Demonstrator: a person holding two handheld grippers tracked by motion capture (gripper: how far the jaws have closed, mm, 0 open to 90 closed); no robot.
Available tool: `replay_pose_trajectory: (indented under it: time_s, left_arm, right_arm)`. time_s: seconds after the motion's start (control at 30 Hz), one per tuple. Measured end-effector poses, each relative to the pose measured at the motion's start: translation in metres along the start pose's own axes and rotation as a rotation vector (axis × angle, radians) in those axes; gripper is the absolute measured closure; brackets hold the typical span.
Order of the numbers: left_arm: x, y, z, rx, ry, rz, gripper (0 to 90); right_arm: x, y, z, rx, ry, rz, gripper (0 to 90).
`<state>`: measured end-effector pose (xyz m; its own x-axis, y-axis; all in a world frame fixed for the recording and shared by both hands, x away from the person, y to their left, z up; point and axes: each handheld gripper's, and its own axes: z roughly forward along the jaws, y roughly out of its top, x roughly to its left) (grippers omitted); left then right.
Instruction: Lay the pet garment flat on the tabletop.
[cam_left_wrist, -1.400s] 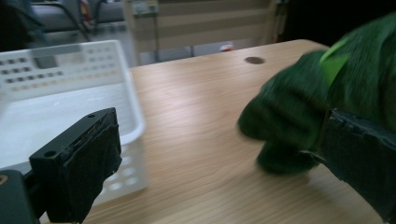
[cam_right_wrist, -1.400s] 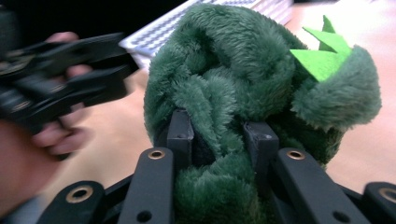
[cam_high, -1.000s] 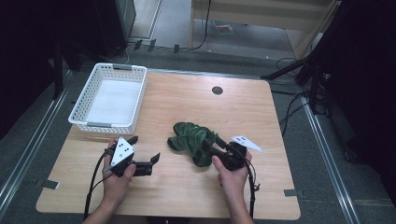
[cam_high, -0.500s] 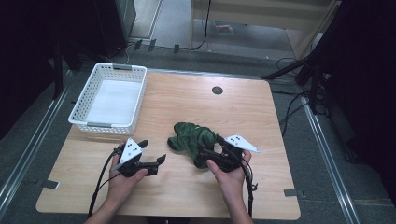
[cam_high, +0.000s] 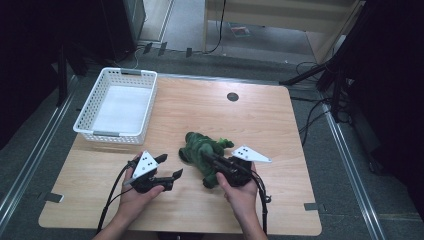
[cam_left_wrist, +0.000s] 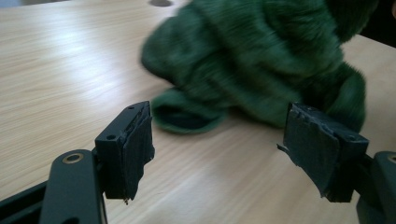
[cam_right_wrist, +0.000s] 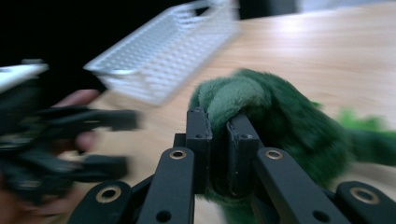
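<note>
The green plush toy (cam_high: 202, 150) is lying near the middle of the table (cam_high: 280, 125), in front of the white basket (cam_high: 120, 105). The right gripper (cam_high: 212, 161) is pinching a fold of the toy (cam_right_wrist: 233, 100), its 2 jaws having just closed almost together on the fur. The left gripper (cam_high: 169, 166) is sitting just left of the toy (cam_left_wrist: 261, 60), jaws wide apart and holding nothing, though they have just been narrowing a little.

Two bare forearms reaching in from the near table edge, left black two-jaw gripper (cam_high: 170, 167) held low and level, jaws apart and just closing on nothing, right black two-jaw gripper (cam_high: 209, 159) just clamped on green plush toy (cam_high: 202, 150), raised slightly.
</note>
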<state>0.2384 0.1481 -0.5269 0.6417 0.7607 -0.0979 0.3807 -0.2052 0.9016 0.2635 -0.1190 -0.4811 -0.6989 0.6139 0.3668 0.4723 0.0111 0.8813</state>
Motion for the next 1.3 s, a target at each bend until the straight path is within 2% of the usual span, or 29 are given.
replay_pose_trajectory:
  time_s: [0.03,0.07,0.1,0.13,0.2,0.23,0.3,0.4,0.47,0.57,0.6,0.63,0.67,0.77,0.87,0.9,0.93,0.97,1.0,1.03,1.1,1.13,1.2,1.27,1.3]
  left_arm:
    - [-0.003,0.0,0.001,0.0,-0.017,0.018,24.5]
    - [-0.007,0.0,0.002,0.001,-0.031,0.032,24.4]
    - [-0.01,0.001,0.002,0.001,-0.039,0.044,22.6]
    - [-0.012,0.001,0.003,0.001,-0.041,0.05,22.6]
    - [-0.014,0.001,0.003,0.0,-0.038,0.05,21.0]
    - [-0.014,0.001,0.003,-0.001,-0.039,0.05,20.7]
    - [-0.015,0.001,0.002,-0.009,-0.039,0.058,20.2]
    - [-0.019,0.003,0.0,-0.029,-0.068,0.072,19.3]
    - [-0.025,0.006,0.001,-0.041,-0.086,0.079,17.9]
    - [-0.035,0.009,0.009,-0.018,-0.11,0.095,16.5]
    - [-0.038,0.009,0.013,0.002,-0.107,0.106,16.4]
    - [-0.04,0.008,0.017,0.029,-0.079,0.118,16.6]
    - [-0.04,0.007,0.021,0.057,-0.048,0.116,17.8]
    - [-0.032,0.003,0.025,0.097,-0.036,0.06,33.2]
    - [-0.023,0.004,0.022,0.088,-0.047,0.014,50.4]
    - [-0.02,0.005,0.021,0.084,-0.056,0.008,59.6]
    - [-0.018,0.005,0.02,0.078,-0.061,-0.001,59.6]
    - [-0.016,0.005,0.019,0.073,-0.054,-0.011,63.5]
    - [-0.014,0.006,0.018,0.07,-0.051,-0.019,67.6]
    - [-0.011,0.006,0.017,0.067,-0.053,-0.029,67.6]
    - [-0.007,0.005,0.015,0.063,-0.051,-0.038,68.5]
    - [-0.006,0.004,0.015,0.061,-0.048,-0.044,68.4]
    - [-0.002,0.004,0.013,0.058,-0.048,-0.057,67.9]
    - [0.001,0.003,0.012,0.053,-0.043,-0.071,67.9]
    - [0.003,0.003,0.012,0.052,-0.039,-0.073,67.8]
  right_arm:
    - [0.0,0.0,0.0,0.0,0.0,0.0,78.7]
    - [0.007,0.003,0.001,-0.004,0.048,-0.02,71.8]
    - [0.019,0.008,0.0,-0.045,0.078,-0.048,55.7]
    - [0.019,0.008,0.0,-0.045,0.078,-0.048,55.7]
    - [0.022,0.014,-0.005,-0.086,0.097,-0.049,52.9]
    - [0.02,0.016,-0.009,-0.108,0.09,-0.044,51.3]
    - [0.011,0.017,-0.016,-0.138,0.031,-0.03,50.8]
    - [-0.013,0.015,-0.026,-0.165,-0.073,0.064,49.6]
    - [-0.024,0.012,-0.028,-0.161,-0.11,0.091,48.2]
    - [-0.033,0.007,-0.024,-0.113,-0.11,0.118,45.9]
    - [-0.033,0.005,-0.022,-0.097,-0.109,0.125,45.7]
    - [-0.032,0.004,-0.019,-0.088,-0.103,0.121,45.6]
    - [-0.03,0.003,-0.016,-0.075,-0.095,0.114,45.5]
    - [-0.022,0.001,-0.009,-0.037,-0.077,0.067,44.5]
    - [-0.019,0.0,-0.005,-0.003,-0.084,0.039,42.9]
    - [-0.02,-0.002,-0.003,0.029,-0.078,0.042,41.3]
    - [-0.02,-0.002,-0.003,0.029,-0.078,0.042,41.3]
    - [-0.021,-0.004,0.0,0.057,-0.07,0.041,40.8]
    - [-0.022,-0.005,0.003,0.097,-0.064,0.033,40.7]
    - [-0.021,-0.007,0.006,0.137,-0.07,0.021,40.7]
    - [-0.019,-0.012,0.012,0.209,-0.098,-0.031,39.4]
    - [-0.018,-0.015,0.016,0.241,-0.109,-0.051,41.0]
    - [-0.017,-0.02,0.021,0.275,-0.143,-0.082,59.1]
    - [-0.019,-0.024,0.023,0.309,-0.139,-0.11,77.9]
    - [-0.019,-0.025,0.023,0.306,-0.128,-0.122,82.9]
